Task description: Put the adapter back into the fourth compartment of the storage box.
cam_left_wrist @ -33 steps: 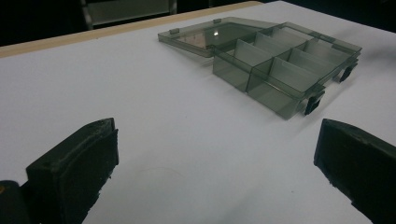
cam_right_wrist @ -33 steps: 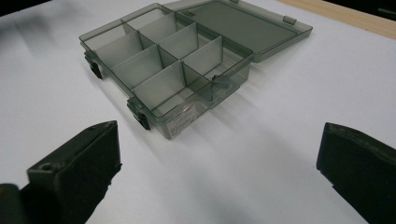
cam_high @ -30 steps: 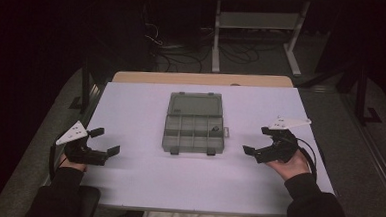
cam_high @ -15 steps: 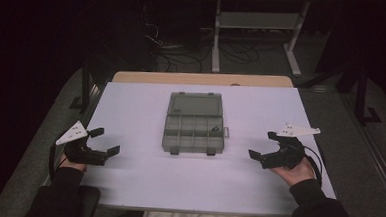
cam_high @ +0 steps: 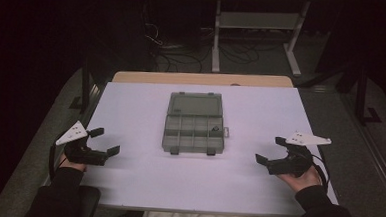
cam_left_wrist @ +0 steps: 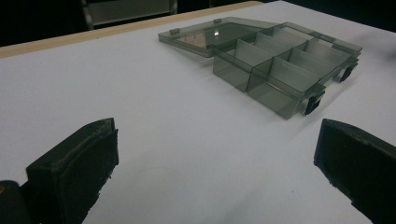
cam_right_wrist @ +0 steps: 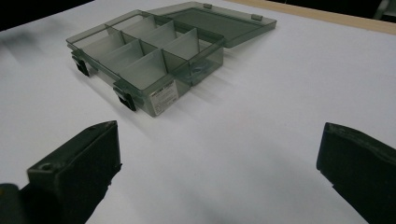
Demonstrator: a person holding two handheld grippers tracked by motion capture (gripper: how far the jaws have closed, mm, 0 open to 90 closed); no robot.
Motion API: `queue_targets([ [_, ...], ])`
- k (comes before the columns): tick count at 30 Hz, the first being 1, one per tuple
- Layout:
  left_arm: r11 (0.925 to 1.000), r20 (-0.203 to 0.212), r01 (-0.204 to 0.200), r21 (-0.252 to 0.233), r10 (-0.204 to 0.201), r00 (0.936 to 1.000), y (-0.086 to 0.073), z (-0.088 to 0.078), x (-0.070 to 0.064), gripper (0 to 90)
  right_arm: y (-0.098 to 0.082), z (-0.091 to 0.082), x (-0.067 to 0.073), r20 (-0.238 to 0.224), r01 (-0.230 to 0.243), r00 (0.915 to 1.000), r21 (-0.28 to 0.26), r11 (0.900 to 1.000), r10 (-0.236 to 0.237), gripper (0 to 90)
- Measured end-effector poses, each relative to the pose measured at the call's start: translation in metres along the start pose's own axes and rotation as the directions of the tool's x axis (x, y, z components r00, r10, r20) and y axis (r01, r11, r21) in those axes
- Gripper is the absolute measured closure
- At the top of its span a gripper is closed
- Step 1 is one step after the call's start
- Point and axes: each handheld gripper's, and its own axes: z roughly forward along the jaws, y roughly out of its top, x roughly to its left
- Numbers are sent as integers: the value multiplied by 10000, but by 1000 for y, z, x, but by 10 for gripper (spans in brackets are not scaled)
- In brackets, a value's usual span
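Right gripper view: illegible label on organizer box

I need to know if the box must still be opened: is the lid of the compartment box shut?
No, the compartment box lies open, its lid folded flat on the table behind the dividers.

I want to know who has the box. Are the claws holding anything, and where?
Nothing is held. The left gripper and right gripper are both open, resting apart from the open compartment box between them.
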Motion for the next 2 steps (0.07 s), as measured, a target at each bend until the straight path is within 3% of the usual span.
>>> queue_targets([
  [2,10000,0,0,0,0,10000,0,0,0,0,-1,-1,-1,12,-5,10000,-40,10000,5,0],
])
